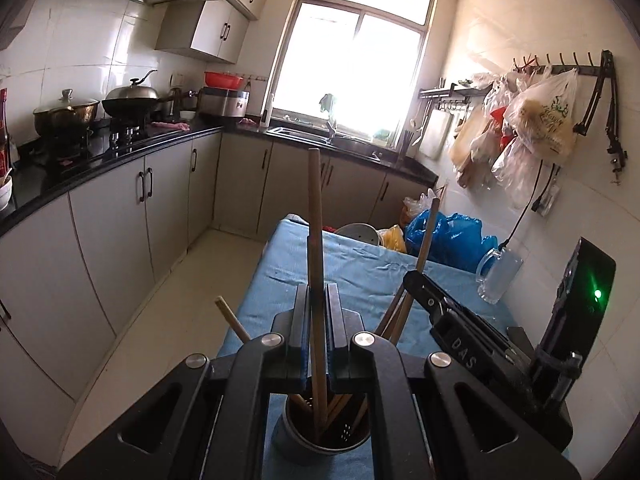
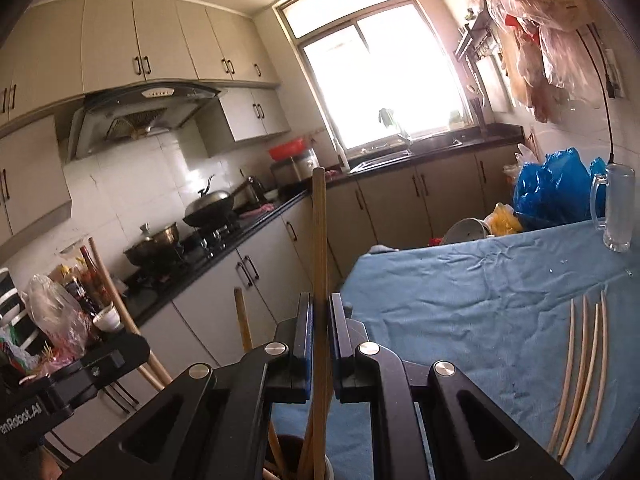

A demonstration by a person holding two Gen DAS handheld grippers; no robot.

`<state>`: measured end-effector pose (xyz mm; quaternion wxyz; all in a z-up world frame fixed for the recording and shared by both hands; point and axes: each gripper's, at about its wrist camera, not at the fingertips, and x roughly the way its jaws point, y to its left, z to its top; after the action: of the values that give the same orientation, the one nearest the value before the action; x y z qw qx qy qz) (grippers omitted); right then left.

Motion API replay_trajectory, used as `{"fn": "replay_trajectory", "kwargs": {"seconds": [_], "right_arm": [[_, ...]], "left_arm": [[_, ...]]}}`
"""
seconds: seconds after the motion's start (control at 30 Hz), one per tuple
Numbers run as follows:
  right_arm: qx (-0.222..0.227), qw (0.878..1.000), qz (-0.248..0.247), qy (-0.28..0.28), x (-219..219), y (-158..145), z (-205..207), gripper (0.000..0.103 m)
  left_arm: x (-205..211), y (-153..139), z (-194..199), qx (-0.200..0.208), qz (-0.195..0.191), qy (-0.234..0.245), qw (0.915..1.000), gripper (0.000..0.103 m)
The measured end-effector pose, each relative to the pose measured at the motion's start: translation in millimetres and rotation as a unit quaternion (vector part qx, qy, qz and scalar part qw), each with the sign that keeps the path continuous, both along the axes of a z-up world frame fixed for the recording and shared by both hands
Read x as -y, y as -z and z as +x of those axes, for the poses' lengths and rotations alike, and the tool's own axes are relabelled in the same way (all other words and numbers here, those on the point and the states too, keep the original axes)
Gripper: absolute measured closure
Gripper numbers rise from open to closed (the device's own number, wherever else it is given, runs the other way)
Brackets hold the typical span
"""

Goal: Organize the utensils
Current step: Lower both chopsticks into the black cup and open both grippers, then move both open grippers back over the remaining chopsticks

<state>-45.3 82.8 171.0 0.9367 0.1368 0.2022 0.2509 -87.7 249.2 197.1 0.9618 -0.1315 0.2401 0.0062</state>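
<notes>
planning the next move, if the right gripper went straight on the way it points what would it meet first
Nothing close: the right gripper, shut on a chopstick, points over the blue-clothed table's left edge toward the base cabinets; depth unclear.

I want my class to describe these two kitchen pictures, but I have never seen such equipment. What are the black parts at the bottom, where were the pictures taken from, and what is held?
No robot here: a person carries a black two-finger gripper in each hand, each with a wide-angle camera looking along its fingers. One picture comes from the left gripper, the other from the right gripper. Each is shut on a long wooden chopstick that reaches down into a grey cylindrical utensil holder holding more sticks. The holder stands on a table under a wrinkled blue cloth. Also on the cloth: four pale loose chopsticks lying side by side and a clear glass mug.
</notes>
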Motion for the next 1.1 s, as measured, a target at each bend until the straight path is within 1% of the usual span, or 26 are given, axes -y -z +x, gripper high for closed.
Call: {"fn": "replay_trajectory", "kwargs": {"seconds": [0.1, 0.13, 0.2, 0.23, 0.27, 0.33, 0.4, 0.43, 0.47, 0.57, 0.7, 0.77, 0.83, 0.9, 0.97, 1.1], "right_arm": [[0.003, 1.0, -0.019, -0.009, -3, 2, -5, 0.094], [0.005, 1.0, -0.021, -0.01, -3, 2, -7, 0.093], [0.01, 0.999, -0.028, -0.015, -3, 1, -11, 0.083], [0.014, 0.999, -0.03, -0.016, -3, -1, -14, 0.076], [0.018, 0.999, -0.03, -0.016, -2, -2, -17, 0.071], [0.026, 0.999, -0.029, -0.014, 2, -6, -23, 0.068], [0.032, 0.999, -0.03, -0.009, 10, -10, -30, 0.065], [0.034, 0.999, -0.03, -0.006, 15, -11, -33, 0.061], [0.035, 0.999, -0.03, 0.001, 20, -12, -37, 0.057], [0.034, 0.999, -0.03, 0.02, 38, -12, -46, 0.05], [0.02, 0.998, -0.034, 0.039, 64, -5, -58, 0.049], [0.013, 0.998, -0.035, 0.05, 77, 1, -66, 0.045], [0.004, 0.997, -0.033, 0.064, 91, 7, -74, 0.042], [-0.005, 0.996, -0.035, 0.078, 105, 14, -82, 0.04], [-0.01, 0.995, -0.04, 0.092, 116, 20, -88, 0.039], [-0.026, 0.992, -0.044, 0.118, 144, 31, -98, 0.037]], "left_arm": [[3, 0, -2, -0.001, 0.002, -0.002, 1.0, 0.097], [4, -1, -3, 0.0, 0.002, -0.004, 1.0, 0.097], [4, -2, -7, 0.002, 0.002, -0.007, 1.0, 0.097], [3, -3, -10, 0.003, 0.003, -0.008, 1.0, 0.097], [3, -5, -14, 0.005, 0.003, -0.009, 0.9999, 0.096], [4, -8, -20, 0.009, 0.005, -0.012, 0.9999, 0.095], [5, -11, -28, 0.013, 0.009, -0.016, 0.9997, 0.088], [6, -13, -34, 0.016, 0.011, -0.019, 0.9996, 0.078], [6, -13, -40, 0.02, 0.011, -0.022, 0.9995, 0.072], [11, -13, -54, 0.027, 0.011, -0.025, 0.9993, 0.071], [26, -7, -71, 0.023, 0.007, -0.017, 0.9996, 0.067], [37, -3, -77, 0.022, 0.01, -0.01, 0.9997, 0.065], [50, 1, -81, 0.019, 0.022, -0.003, 0.9996, 0.064], [71, 7, -84, 0.014, 0.05, 0.004, 0.9987, 0.062], [88, 13, -86, 0.008, 0.074, 0.01, 0.9972, 0.057], [113, 24, -86, -0.008, 0.093, 0.027, 0.9952, 0.051]]}}
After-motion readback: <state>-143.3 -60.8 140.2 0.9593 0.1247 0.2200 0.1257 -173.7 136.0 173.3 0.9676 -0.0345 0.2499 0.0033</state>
